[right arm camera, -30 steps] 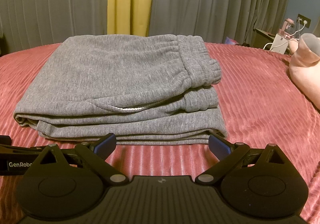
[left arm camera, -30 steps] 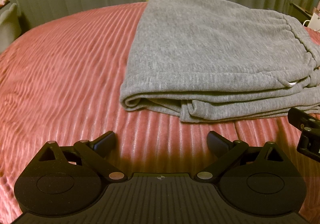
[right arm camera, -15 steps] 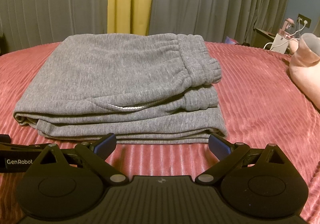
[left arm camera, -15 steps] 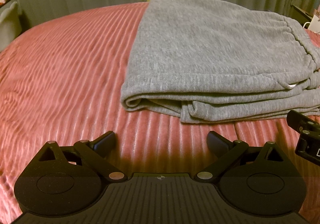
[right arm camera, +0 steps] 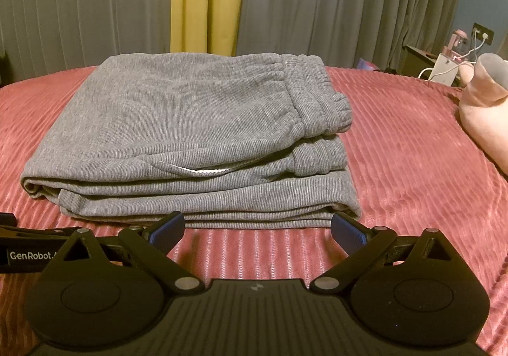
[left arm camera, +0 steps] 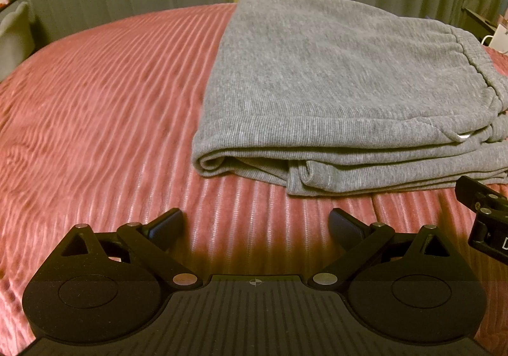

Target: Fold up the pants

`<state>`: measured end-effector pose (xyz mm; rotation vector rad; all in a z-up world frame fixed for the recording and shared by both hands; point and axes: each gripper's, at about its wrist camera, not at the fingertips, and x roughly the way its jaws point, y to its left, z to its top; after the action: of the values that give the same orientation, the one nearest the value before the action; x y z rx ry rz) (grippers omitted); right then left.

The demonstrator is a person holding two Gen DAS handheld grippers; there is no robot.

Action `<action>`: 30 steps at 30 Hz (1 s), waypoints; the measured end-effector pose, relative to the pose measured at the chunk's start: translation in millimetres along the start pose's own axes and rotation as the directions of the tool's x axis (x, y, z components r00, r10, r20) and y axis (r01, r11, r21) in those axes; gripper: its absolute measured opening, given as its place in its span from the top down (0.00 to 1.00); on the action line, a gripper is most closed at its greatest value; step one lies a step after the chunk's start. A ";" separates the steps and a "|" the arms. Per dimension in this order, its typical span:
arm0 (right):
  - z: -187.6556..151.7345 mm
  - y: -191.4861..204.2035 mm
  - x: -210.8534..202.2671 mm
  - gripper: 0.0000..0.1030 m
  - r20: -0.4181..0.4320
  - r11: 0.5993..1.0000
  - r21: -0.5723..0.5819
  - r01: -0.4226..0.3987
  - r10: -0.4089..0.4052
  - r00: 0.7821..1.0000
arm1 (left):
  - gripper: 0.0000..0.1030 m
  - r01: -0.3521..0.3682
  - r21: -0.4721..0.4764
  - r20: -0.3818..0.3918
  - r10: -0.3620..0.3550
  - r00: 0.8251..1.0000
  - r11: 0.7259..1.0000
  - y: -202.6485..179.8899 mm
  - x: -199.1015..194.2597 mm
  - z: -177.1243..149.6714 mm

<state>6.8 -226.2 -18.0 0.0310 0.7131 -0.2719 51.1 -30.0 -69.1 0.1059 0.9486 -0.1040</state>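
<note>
- At the far left of the left wrist view, a pale cushion (left arm camera: pixel 14 38) is seen at the edge of the bed (left arm camera: pixel 95 121), well apart from the work.
- The left tool (left arm camera: pixel 256 225) is held with its jaws spread and nothing between them, low over the ribbed red bedspread, just short of the pants (left arm camera: pixel 333 86).
- The pants are laid on the bed as a compact grey stack of several layers; the rolled fold edge (left arm camera: pixel 216 162) faces the left tool.
- In the right wrist view the pants (right arm camera: pixel 190 133) are seen centred, the waistband (right arm camera: pixel 314 95) lying on top at the right of the stack.
- The right tool (right arm camera: pixel 257 230) is likewise spread and empty, its blue pads close to the stack's front edge without a grip being taken.
- The folding is judged to be finished or nearly so; only tidying or withdrawal seems left.
- Risk: if either tool is pushed forward, the loose lower layers could be snagged and dragged, and the stack skewed.
- Risk: if only the top layer is pinched, the fold could be peeled open, since the soft knit slides on itself.
- Risk: the two tools sit near each other and could be knocked together.
- At the far right, a pink plush shape (right arm camera: pixel 485 121) lies on the bed, well apart.
</note>
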 end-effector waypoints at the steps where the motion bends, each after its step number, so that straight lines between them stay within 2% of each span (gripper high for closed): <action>1: 0.0 0.0 0.0 0.04 0.000 1.000 0.000 0.000 0.000 1.000 | 0.02 0.000 0.000 0.000 0.000 1.000 1.000 0.1 0.2 0.1; 30: -0.6 0.3 0.3 0.04 -0.001 1.000 -0.002 -0.001 0.001 1.000 | 0.02 0.000 -0.008 -0.001 0.000 1.000 1.000 1.8 -0.1 -0.1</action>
<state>6.7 -225.9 -18.7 0.0296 0.7139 -0.2698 51.1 -28.2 -69.0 0.0991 0.9497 -0.0999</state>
